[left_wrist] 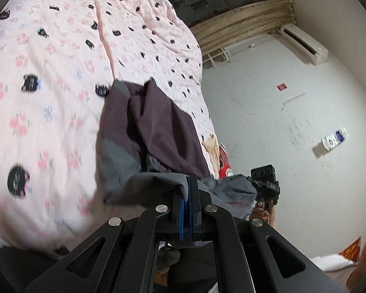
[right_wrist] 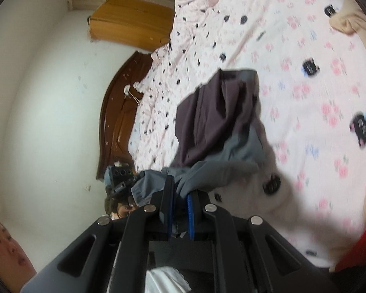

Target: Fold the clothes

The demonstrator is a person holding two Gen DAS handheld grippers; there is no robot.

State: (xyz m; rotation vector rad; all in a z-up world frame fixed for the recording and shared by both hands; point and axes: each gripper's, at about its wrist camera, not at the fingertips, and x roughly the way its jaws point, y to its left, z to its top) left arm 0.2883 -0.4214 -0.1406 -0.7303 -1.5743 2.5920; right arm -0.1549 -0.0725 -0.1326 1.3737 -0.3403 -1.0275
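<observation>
1. My left gripper has its jaws pressed together on the grey edge of the garment, with only a thin fold of cloth between the blue pads.
2. My right gripper is clamped too, jaws a little wider apart than the left, with a thicker bunch of the same grey edge wedged between them.
3. The garment, dark purple with grey panels, hangs away from both sets of jaws, held up by that top edge; ahead of my left jaws it drapes in loose vertical folds, far end blurred.
4. From the right wrist view the garment stretches out ahead of the jaws, purple in the middle, grey panels nearer my grip.
5. Behind the garment lies the bed, covered by a pink sheet printed with flowers and black cat faces; whether the garment's far end touches it, I cannot tell.
6. Off to the right of my left jaws, the right gripper shows up with a hand under it, grey cloth bunched between us.
7. Off to the left of my right jaws, the left gripper appears close by, cloth running to it.
8. Further left of my right jaws stand a dark wooden headboard and a lighter wooden cabinet.
9. Right of my left jaws is a white wall with an air conditioner mounted on it.
</observation>
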